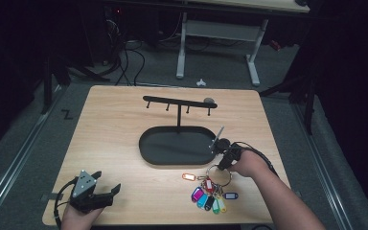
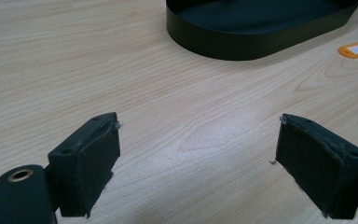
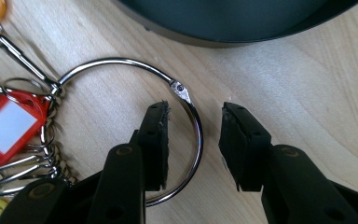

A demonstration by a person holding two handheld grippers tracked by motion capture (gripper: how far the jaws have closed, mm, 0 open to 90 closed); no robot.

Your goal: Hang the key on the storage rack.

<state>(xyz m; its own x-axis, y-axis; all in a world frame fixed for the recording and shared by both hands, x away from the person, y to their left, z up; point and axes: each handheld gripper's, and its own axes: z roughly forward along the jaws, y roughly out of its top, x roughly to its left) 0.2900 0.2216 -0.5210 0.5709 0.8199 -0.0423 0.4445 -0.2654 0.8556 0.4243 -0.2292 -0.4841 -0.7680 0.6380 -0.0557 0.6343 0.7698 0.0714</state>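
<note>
The right claw (image 3: 193,140) is partly open, with a small gap between its two black jaws. It points down at a big metal ring (image 3: 135,126) that lies flat on the counter (image 3: 307,93). One jaw sits inside the ring and the other jaw sits outside it, so the wire of the ring runs between them. The jaws do not squeeze the wire. In the high view the right claw (image 1: 226,160) is at the near right end of the black tray (image 1: 148,143), and the ring (image 1: 219,174) is just under it.

Many small key tags hang on the ring. A red tag (image 3: 7,123) lies at its left side. More colored tags (image 1: 210,200) fan out toward the near edge of the counter. An orange tag (image 1: 188,177) lies a little apart from them, close to the tray.

The tray is a long oval. A black stand (image 1: 178,112) rises from it, with a bar across the top and small pegs that hang down.

The left claw (image 2: 198,154) is wide open and holds nothing. It rests low over bare wood at the near left corner of the counter, well apart from the tray and the tags.
</note>
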